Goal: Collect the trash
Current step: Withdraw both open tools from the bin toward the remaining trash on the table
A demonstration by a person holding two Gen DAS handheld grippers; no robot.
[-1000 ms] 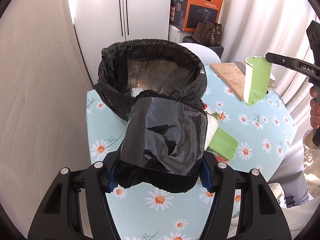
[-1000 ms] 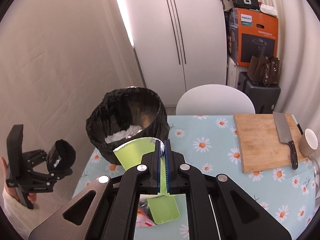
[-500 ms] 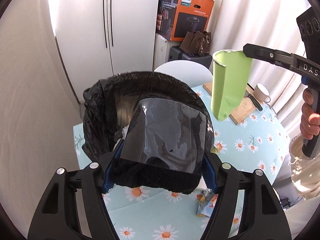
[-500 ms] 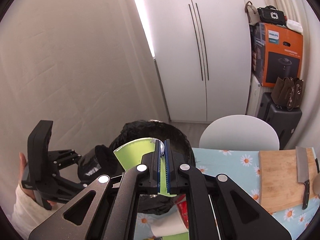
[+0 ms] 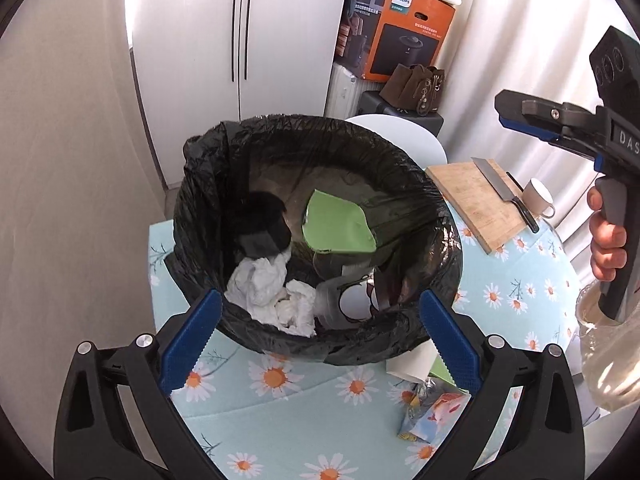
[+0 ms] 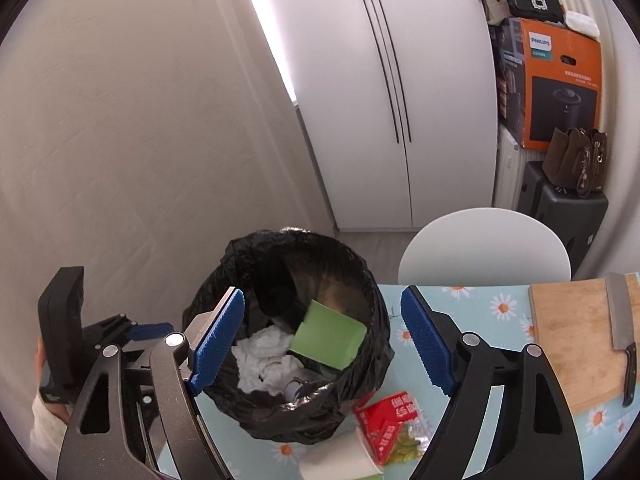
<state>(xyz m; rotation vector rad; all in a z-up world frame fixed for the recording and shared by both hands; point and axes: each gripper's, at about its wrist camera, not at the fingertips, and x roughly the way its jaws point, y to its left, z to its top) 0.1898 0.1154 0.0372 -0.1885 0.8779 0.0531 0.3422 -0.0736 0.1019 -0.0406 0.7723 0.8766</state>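
Note:
A bin lined with a black bag [image 5: 436, 216] [image 6: 372, 304] stands on the daisy-print table. Inside lie a green carton piece [image 5: 336, 224] [image 6: 328, 338], a black furry item with clear film [image 5: 262, 226], crumpled white tissue [image 5: 272, 292] [image 6: 264, 356] and a printed cup [image 5: 352, 300]. My left gripper [image 5: 320, 344] is open and empty above the bin's near rim. My right gripper [image 6: 324, 344] is open and empty above the bin; it also shows in the left wrist view [image 5: 536, 120]. Loose trash lies on the table beside the bin: a red packet [image 6: 386, 420], a snack wrapper [image 5: 430, 412] and a white paper cup [image 5: 412, 362] [image 6: 340, 464].
A wooden cutting board [image 5: 476, 204] [image 6: 576, 340] with a cleaver [image 6: 622, 332] and a white mug [image 5: 538, 198] sit on the right of the table. A white chair [image 6: 484, 248] stands behind it. A wall and cupboard are at the left and back.
Both grippers opened over the bin. The black furry item dropped from the left gripper and the green carton piece from the right; both now lie in the bin.

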